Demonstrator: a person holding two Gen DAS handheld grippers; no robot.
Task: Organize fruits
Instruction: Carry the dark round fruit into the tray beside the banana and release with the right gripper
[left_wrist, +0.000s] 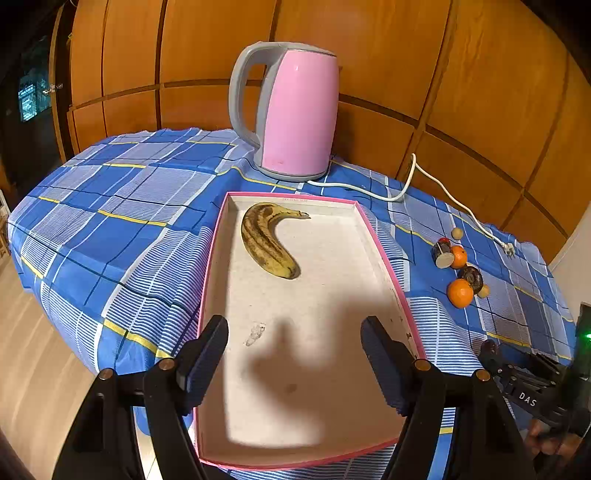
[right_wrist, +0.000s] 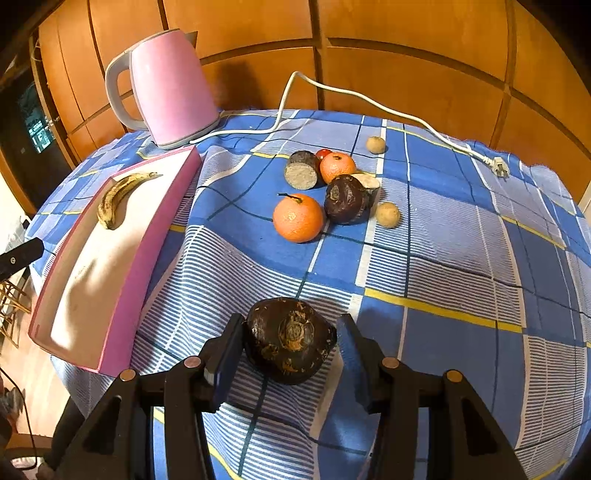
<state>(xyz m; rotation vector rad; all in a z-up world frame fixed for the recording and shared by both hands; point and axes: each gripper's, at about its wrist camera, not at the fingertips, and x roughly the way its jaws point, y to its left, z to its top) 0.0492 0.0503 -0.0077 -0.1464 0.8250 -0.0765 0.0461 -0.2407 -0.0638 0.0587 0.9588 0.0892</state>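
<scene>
A pink-rimmed white tray (left_wrist: 373, 229) holds a spotted banana (left_wrist: 264, 240); both also show in the right wrist view, the tray (right_wrist: 147, 258) at left with the banana (right_wrist: 118, 195) in it. My left gripper (left_wrist: 293, 362) is open and empty above the tray's near end. My right gripper (right_wrist: 288, 350) is shut on a dark brown round fruit (right_wrist: 290, 339) just above the cloth. Further back lie two oranges (right_wrist: 297, 218) (right_wrist: 337, 167), another dark fruit (right_wrist: 345, 199), a cut dark fruit (right_wrist: 302, 170) and small tan fruits (right_wrist: 388, 215).
A pink kettle (left_wrist: 295, 110) stands behind the tray, and its white cord (left_wrist: 424, 184) runs to a loose plug (right_wrist: 496, 164). The blue checked cloth (right_wrist: 443, 258) covers the table, whose edges drop off at left and front. Wooden panels (left_wrist: 406, 55) stand behind.
</scene>
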